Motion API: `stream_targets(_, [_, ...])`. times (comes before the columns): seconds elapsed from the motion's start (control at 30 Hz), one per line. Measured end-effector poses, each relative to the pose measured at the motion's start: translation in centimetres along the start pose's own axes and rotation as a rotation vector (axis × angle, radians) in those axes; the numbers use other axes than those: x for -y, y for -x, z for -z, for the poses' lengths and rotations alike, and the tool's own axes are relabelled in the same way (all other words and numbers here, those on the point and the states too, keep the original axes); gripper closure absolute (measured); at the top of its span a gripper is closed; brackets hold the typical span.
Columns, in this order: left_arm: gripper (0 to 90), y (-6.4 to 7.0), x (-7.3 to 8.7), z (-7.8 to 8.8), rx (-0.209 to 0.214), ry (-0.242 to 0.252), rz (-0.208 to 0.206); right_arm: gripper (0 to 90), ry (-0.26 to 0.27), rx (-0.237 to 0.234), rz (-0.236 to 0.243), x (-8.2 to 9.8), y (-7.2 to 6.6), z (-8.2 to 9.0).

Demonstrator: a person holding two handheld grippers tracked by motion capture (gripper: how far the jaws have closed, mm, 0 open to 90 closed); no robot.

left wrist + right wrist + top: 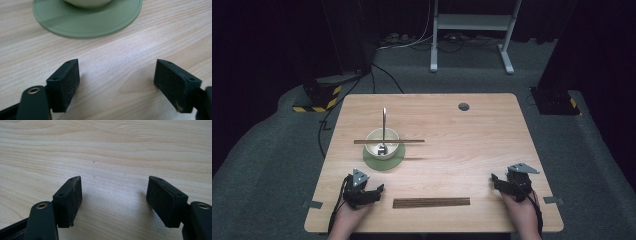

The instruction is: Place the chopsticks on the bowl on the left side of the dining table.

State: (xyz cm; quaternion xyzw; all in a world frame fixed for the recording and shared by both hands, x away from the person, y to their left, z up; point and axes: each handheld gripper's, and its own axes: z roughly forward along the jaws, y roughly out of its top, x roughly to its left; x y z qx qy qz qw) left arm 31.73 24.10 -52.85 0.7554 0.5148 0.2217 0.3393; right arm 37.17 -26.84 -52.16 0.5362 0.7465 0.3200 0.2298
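A pale bowl stands on a green saucer left of the table's middle, with a spoon leaning upright in it. Dark chopsticks lie across the bowl's rim. A dark wooden strip lies flat near the front edge. My left gripper rests at the front left, just short of the saucer, open, with bare wood between its pads. My right gripper sits at the front right, open over bare table, nothing between its pads.
The light wooden table has a round grey cable hole at the back. Beyond it a white metal frame and cables lie on the grey floor. Black stands with yellow-striped bases flank the table.
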Motion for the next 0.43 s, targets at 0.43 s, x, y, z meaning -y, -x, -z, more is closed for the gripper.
stream_targets(0.43, [16.1,0.18,-0.07,-0.16,0.020,-0.005,-0.013,21.6,-0.015,0.007,0.011,0.02,-0.92,-0.06])
